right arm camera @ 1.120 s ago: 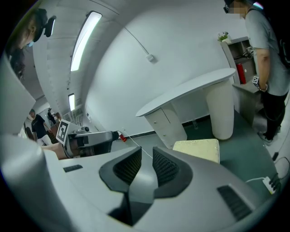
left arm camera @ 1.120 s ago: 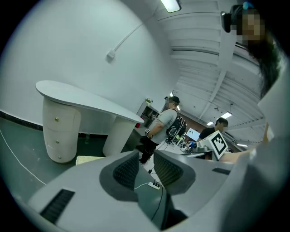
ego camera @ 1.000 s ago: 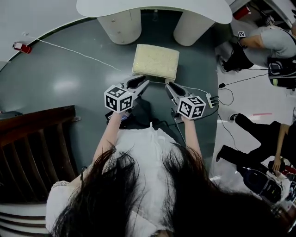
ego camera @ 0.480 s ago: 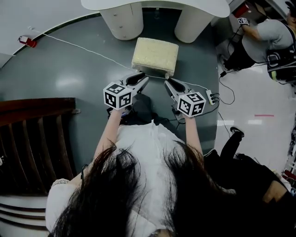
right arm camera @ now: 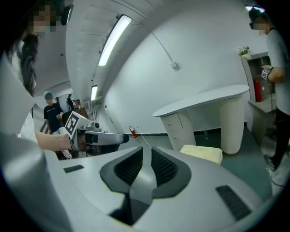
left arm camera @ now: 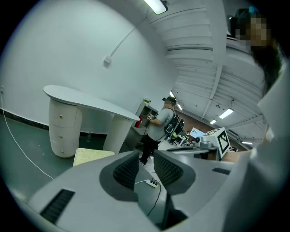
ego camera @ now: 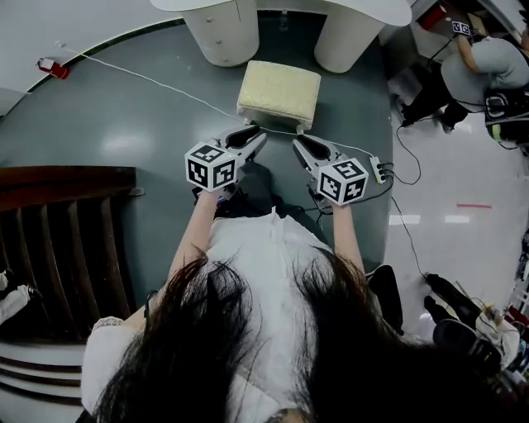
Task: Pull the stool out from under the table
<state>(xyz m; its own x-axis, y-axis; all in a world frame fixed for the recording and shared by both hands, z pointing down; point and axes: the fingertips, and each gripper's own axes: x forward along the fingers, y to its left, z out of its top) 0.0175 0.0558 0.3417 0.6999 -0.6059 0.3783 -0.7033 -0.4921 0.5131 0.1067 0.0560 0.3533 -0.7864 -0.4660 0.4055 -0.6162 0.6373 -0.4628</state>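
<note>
From the head view, the stool (ego camera: pixel 278 95) with its cream cushion stands on the dark green floor (ego camera: pixel 124 140). It is just in front of the two pale legs of the white table (ego camera: pixel 281 7) and lies clear of the tabletop's edge. A thin white cable (ego camera: pixel 149 81) runs across the floor to the stool's near side. The left hand-held gripper (ego camera: pixel 258 134) and the right hand-held gripper (ego camera: pixel 299 142) both point at the stool's near edge from close by, and neither one grips it. A power strip (ego camera: pixel 378 172) lies on the floor to the right of the right one. A dark wooden slatted piece of furniture (ego camera: pixel 66 231) stands at the left, and a person (ego camera: pixel 488 74) stands at the upper right.

In the left gripper view, the left hand-held gripper (left arm camera: pixel 146 156) has its jaws a narrow gap apart and holds nothing; only the floor and the power strip (left arm camera: pixel 152 182) show through the gap. The stool (left arm camera: pixel 93 155) sits to the left of the jaws, below the table (left arm camera: pixel 90 103).

In the right gripper view, the right hand-held gripper (right arm camera: pixel 147 152) is closing. Its jaws are all but together, with nothing between them. The stool (right arm camera: pixel 201 153) shows to the right of the jaws, on the floor in front of the table (right arm camera: pixel 204 100).
</note>
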